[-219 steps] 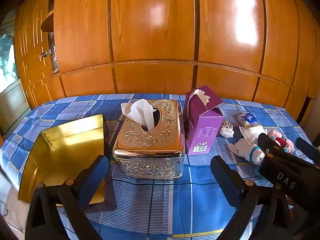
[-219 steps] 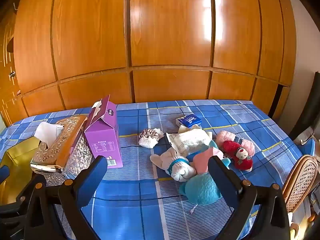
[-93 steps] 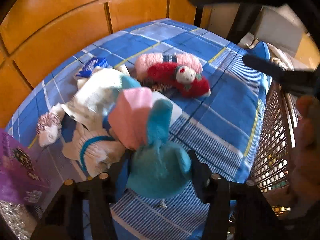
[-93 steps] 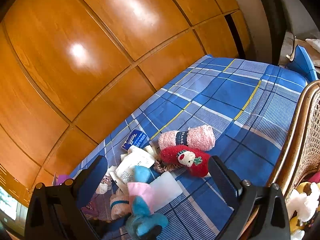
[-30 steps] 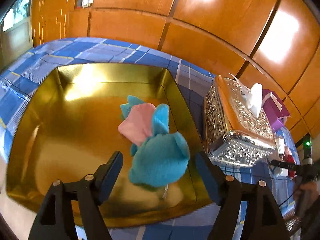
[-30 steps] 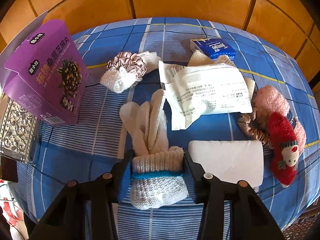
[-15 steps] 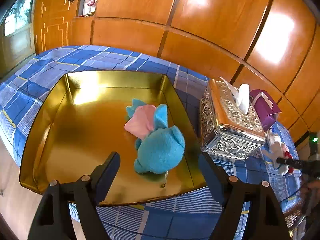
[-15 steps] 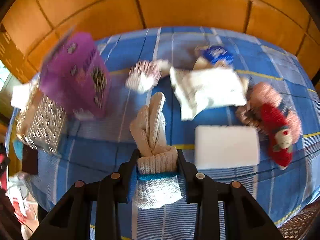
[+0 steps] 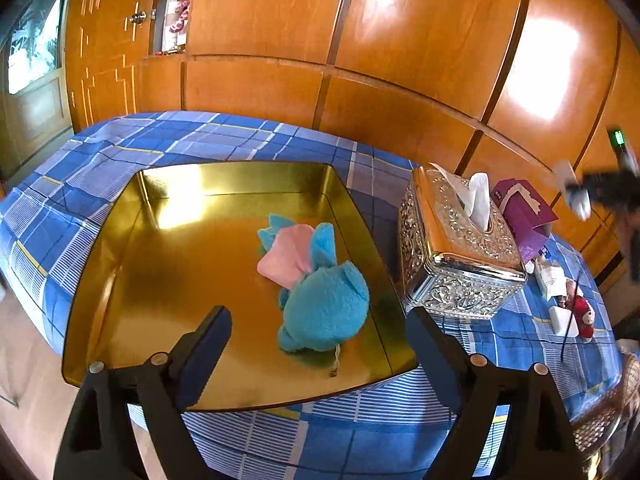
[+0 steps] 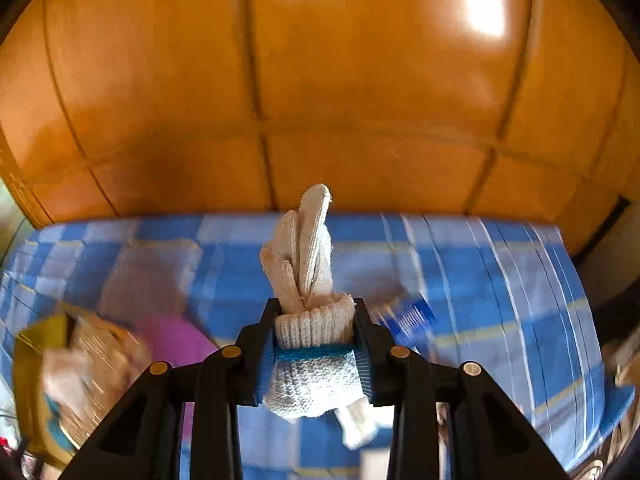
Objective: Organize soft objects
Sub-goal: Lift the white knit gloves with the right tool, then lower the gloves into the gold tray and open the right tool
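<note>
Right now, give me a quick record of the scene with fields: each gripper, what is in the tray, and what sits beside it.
left gripper: jaws have just been opening, nothing between them, above the tray's near edge
right gripper: shut on the knitted glove, lifted off the table
gold tray: holds the blue and pink plush toy
beside tray: ornate tissue box, then purple carton
surface: blue checked tablecloth

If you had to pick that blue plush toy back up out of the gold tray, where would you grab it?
Probably the blue plush toy's round, bulky body, coming from above with the open left gripper straddling it. It lies flat in the gold tray, and the thin pink and blue flaps look floppy.
</note>
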Demonstrator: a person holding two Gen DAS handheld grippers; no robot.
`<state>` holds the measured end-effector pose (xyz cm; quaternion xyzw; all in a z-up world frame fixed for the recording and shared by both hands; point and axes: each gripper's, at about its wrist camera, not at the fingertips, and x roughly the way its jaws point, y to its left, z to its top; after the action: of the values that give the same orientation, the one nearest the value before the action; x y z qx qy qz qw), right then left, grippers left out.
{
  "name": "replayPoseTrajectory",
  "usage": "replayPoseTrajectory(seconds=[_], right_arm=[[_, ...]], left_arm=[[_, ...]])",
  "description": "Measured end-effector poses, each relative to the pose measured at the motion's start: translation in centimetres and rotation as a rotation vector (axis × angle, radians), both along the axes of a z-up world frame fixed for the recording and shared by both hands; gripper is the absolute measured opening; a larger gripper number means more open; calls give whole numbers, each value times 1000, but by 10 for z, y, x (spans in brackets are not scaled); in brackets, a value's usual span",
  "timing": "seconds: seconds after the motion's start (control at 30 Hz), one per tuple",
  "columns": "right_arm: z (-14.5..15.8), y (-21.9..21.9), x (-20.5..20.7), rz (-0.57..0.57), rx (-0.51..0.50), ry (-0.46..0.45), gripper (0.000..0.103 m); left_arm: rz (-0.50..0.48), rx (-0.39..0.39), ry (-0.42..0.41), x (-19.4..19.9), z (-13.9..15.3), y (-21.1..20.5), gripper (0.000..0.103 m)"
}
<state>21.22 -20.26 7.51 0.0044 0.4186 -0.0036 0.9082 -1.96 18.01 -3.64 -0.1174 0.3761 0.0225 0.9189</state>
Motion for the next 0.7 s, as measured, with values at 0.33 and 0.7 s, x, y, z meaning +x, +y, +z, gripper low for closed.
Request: replayPoseTrajectory(seconds=[0.33,0.7], right_arm=[[15,192,0,451,161,11,34],[-97,359,-40,680,42,214,36]], left_arm=[[80,27,-11,-10,4,21,90],[168,-2,-7,-18,0,50,90]])
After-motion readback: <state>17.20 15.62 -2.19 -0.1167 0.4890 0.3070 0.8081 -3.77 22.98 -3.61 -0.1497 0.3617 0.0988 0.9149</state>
